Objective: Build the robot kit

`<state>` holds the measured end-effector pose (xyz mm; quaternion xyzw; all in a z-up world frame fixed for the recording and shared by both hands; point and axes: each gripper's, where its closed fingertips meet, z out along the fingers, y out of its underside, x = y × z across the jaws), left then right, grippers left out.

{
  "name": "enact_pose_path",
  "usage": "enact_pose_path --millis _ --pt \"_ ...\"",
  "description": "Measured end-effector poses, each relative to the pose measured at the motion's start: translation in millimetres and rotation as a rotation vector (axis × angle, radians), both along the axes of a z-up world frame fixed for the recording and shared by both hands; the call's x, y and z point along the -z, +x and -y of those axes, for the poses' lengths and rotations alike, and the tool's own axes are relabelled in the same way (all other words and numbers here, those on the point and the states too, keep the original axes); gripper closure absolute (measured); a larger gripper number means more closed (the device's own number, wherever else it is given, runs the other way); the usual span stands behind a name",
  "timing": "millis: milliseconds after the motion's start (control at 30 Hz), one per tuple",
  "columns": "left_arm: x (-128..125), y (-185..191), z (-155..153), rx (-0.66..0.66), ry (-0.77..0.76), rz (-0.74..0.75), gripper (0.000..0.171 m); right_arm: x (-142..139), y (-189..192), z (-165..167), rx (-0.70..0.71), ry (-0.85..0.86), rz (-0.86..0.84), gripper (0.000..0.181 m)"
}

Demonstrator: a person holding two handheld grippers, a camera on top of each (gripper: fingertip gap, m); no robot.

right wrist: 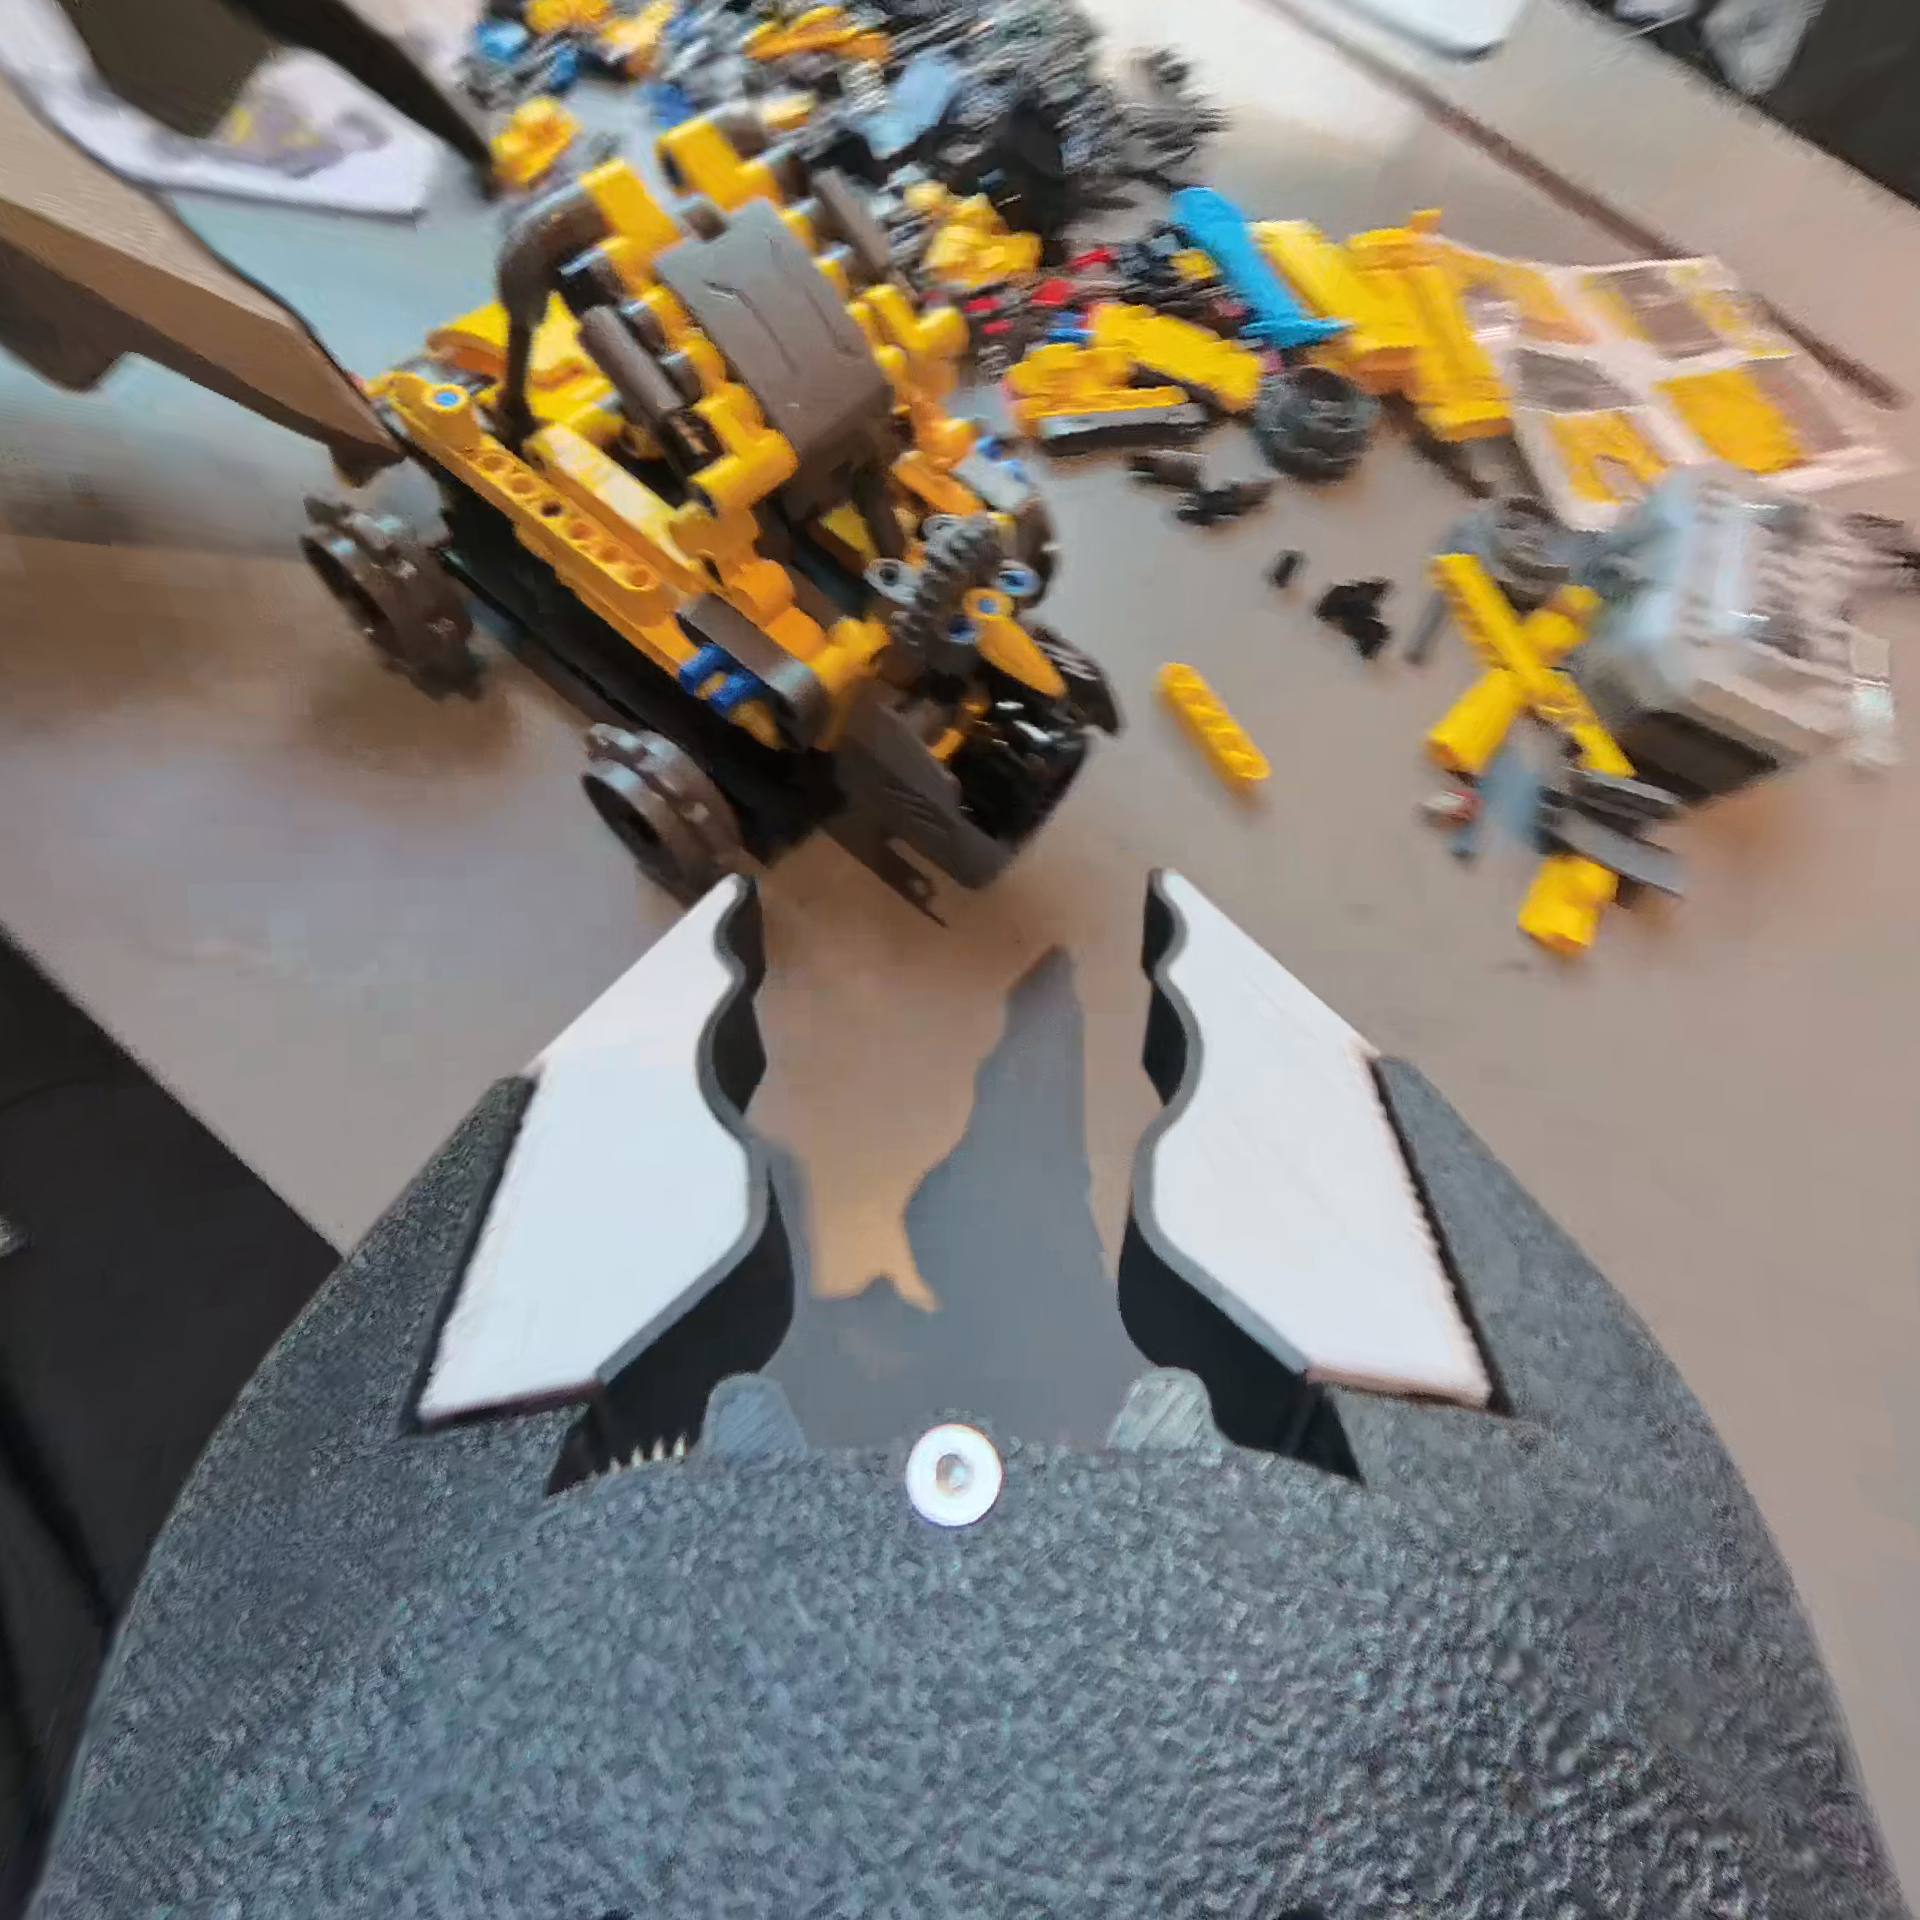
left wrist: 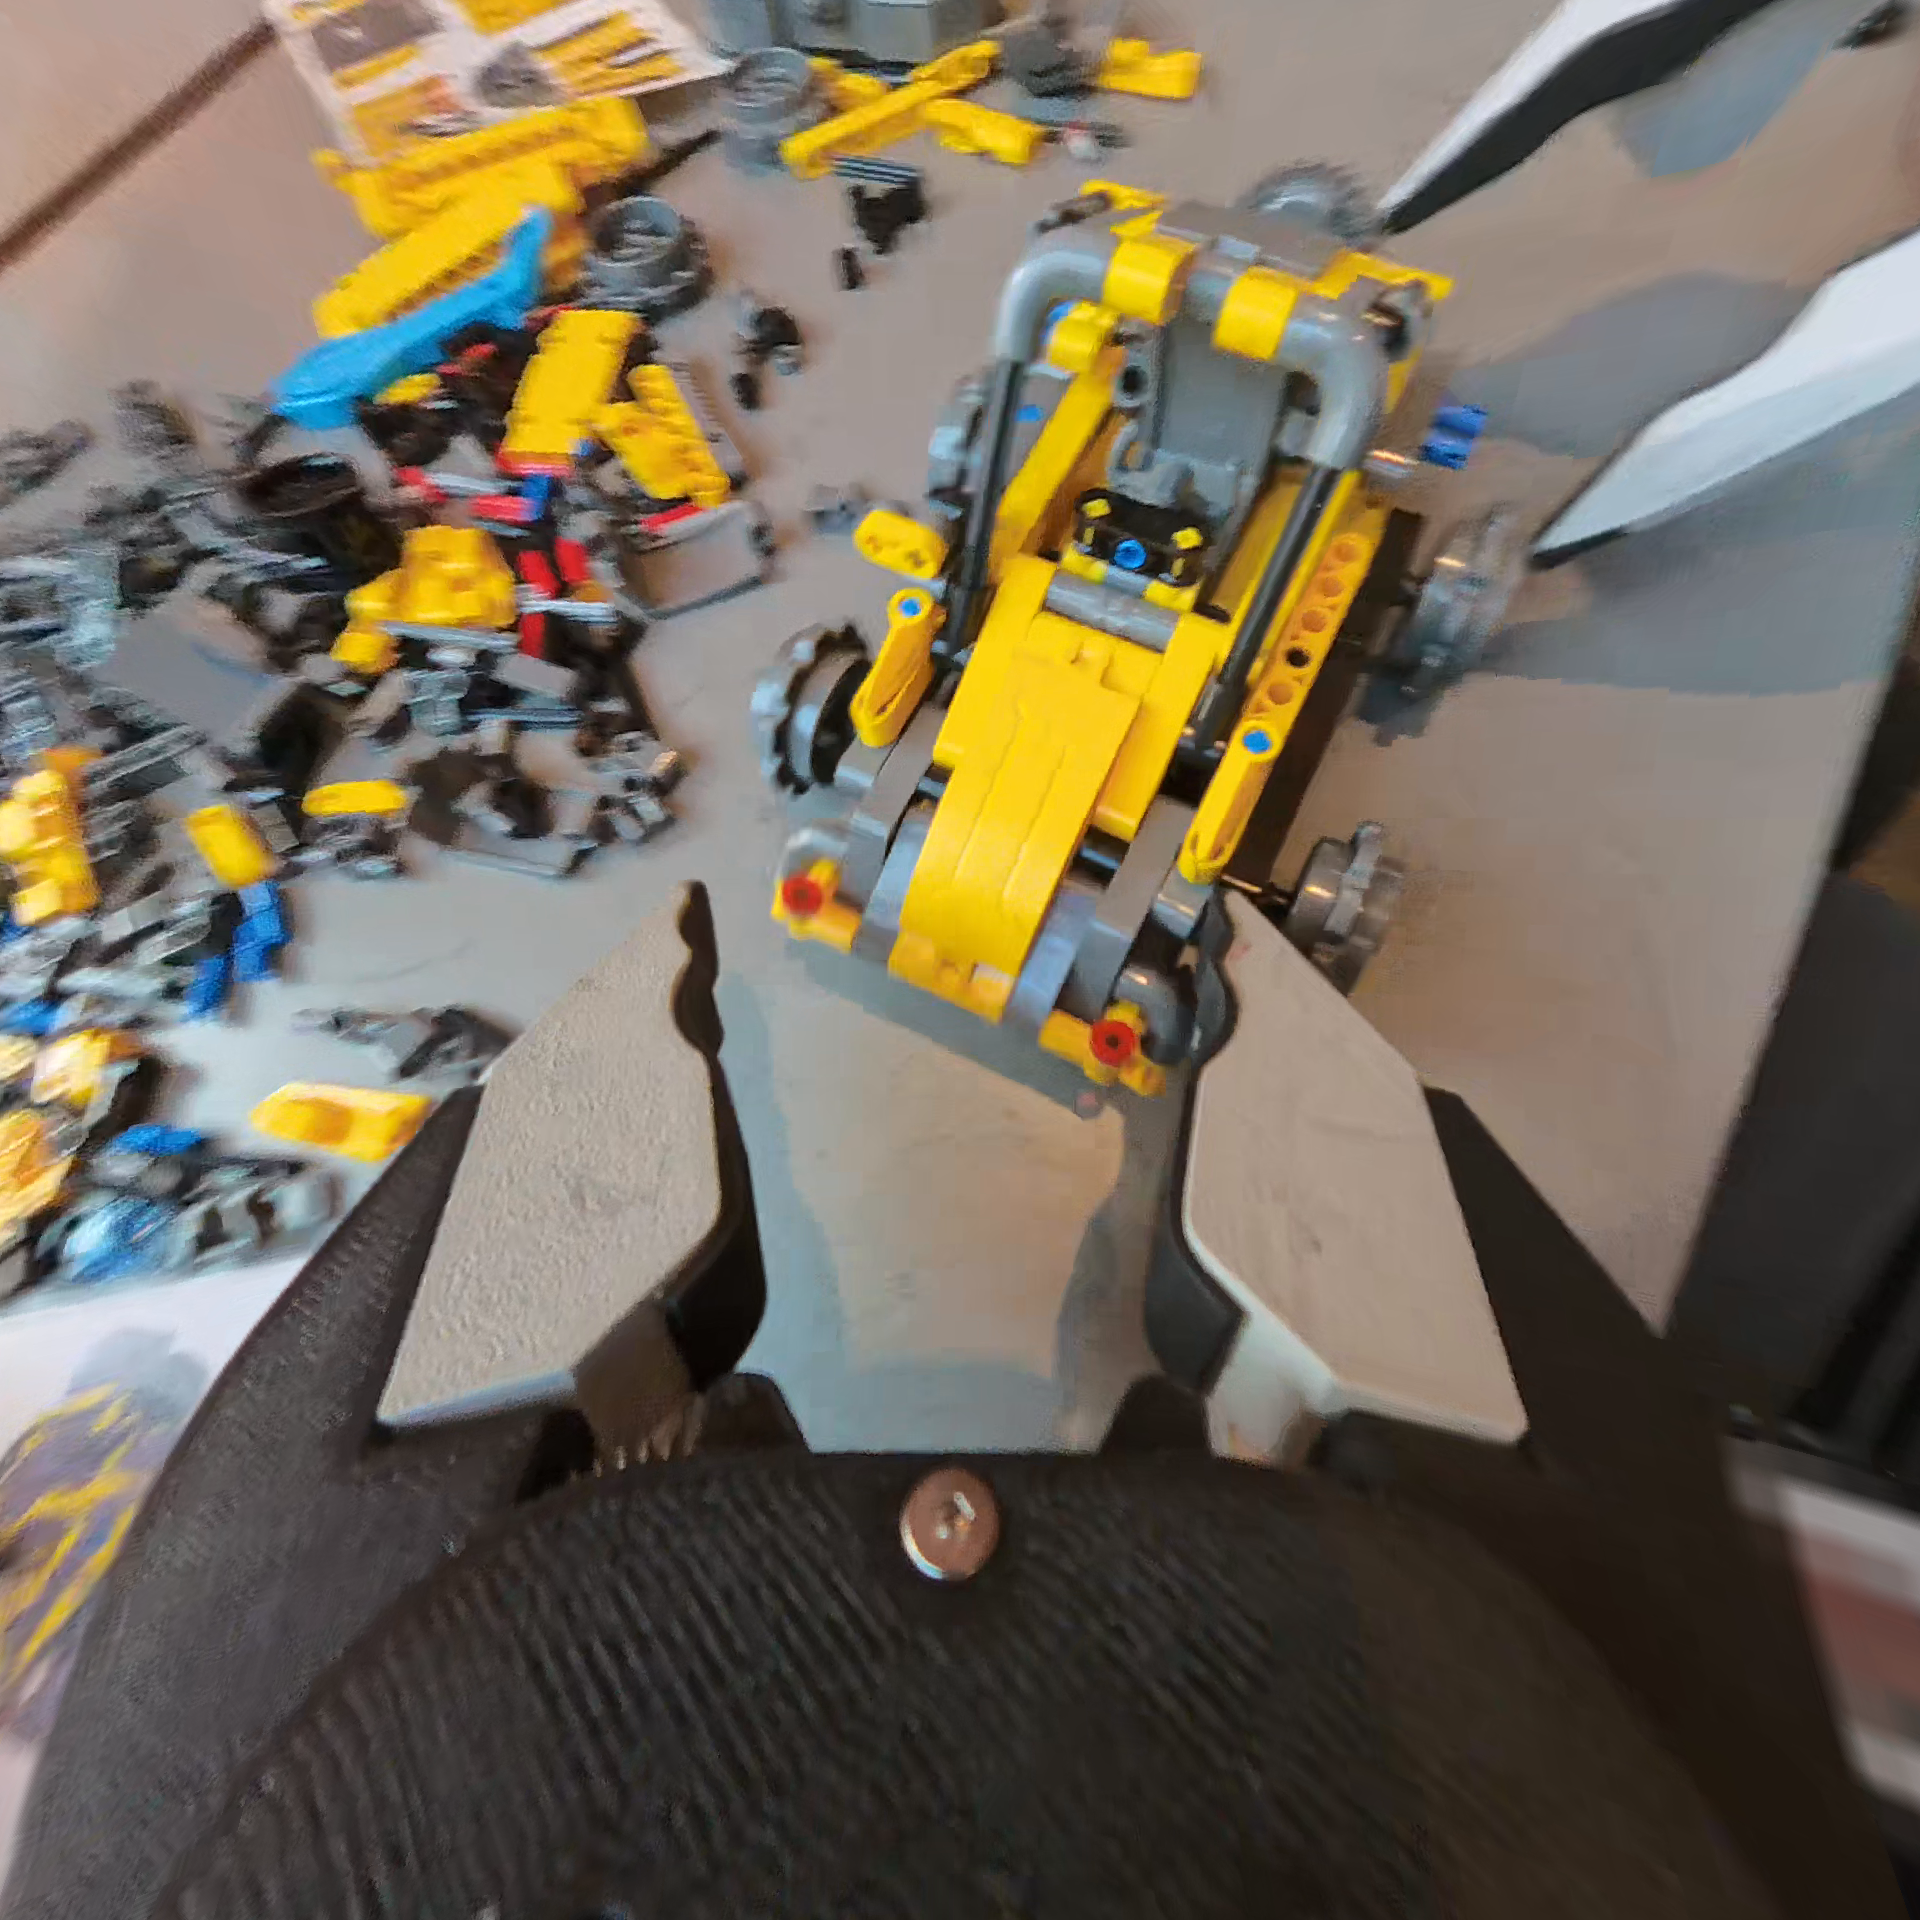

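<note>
Both grippers spread, empty, around a brick-built vehicle [left wrist: 1122,644].
Left gripper [left wrist: 961,935] just touches its yellow-grey nose; right gripper [right wrist: 951,904] near its toothed wheel; loose bricks [left wrist: 468,499] litter the smooth worktop [left wrist: 935,1195].

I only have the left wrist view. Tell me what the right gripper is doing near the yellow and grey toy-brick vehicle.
Observer: The right gripper is open and empty. It is over bare grey tabletop, just short of the yellow and grey toy-brick vehicle.
Operator: Describe the side of the vehicle facing it.
Observer: A flat dark grey plastic panel covers the back of the seat frame, tilted and facing the right gripper.
</note>
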<state>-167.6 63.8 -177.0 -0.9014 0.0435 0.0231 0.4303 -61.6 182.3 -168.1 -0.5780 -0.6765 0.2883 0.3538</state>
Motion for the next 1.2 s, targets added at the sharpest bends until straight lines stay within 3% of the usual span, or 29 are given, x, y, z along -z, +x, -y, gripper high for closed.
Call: enact_pose_path --millis 67,133,233,333,400,467,533,633,767,900,967,1033,1100,1133,1200 --pt "-10.2 -19.2 5.5 -0.117 0.026 -0.016 0.092 -16.6 10.0 -8.3 0.053 0.008 -0.074 0.11" --pt "-23.9 -23.7 20.3 -0.172 0.079 0.003 0.093 -27.5 21.9 0.1 0.017 -0.007 -0.142 0.114" --pt "-32.3 9.4 55.5 -0.096 0.112 0.068 0.095 -23.6 39.6 10.3 -0.025 0.003 -0.177 0.119" --pt "-24.3 44.7 96.7 -0.019 0.121 0.075 0.1 -12.1 49.2 -1.2 -0.011 0.061 -0.144 0.141" --pt "-12.8 54.7 118.8 -0.001 0.113 0.04 0.103 -20.5 45.7 7.2 -0.075 0.01 -0.16 0.154" --pt "-5.3 58.6 130.5 0.005 0.124 0.024 0.11 -39.1 35.1 23.0 -0.143 -0.026 -0.219 0.15" --pt "-2.3 63.4 130.7 0.03 0.165 0.056 0.117 -47.0 20.4 30.2 -0.161 0.017 -0.25 0.145" --pt "9.0 63.7 125.9 0.043 0.166 0.124 0.111 -34.8 -0.4 0.4 0.002 0.154 -0.248 0.143" --pt "7.6 62.8 130.2 0.043 0.212 0.124 0.114 -4.3 -12.2 -35.8 0.108 0.169 -0.133 0.145" --pt "4.7 68.5 138.5 0.063 0.28 0.065 0.116 -0.2 -36.1 -58.8 0.018 0.167 -0.036 0.153" --pt "5.0 71.9 139.1 0.078 0.286 0.048 0.117 4.1 -53.1 -65.0 -0.05 0.159 0.003 0.144" --pt "5.6 75.5 137.5 0.09 0.281 0.043 0.117 18.7 -63.3 -64.9 -0.142 0.151 0.102 0.154" --pt "5.5 81.9 136.2 0.11 0.283 0.045 0.118 34.9 -72.1 -76.5 -0.156 0.2 0.197 0.152" --pt "6.1 84.6 135.8 0.117 0.281 0.038 0.118 31.9 -79.9 -73.2 -0.181 0.172 0.17 0.166" --pt "7.2 89.4 135.4 0.134 0.28 0.012 0.119 35.1 -92.6 -91.3 -0.109 0.22 0.194 0.171"
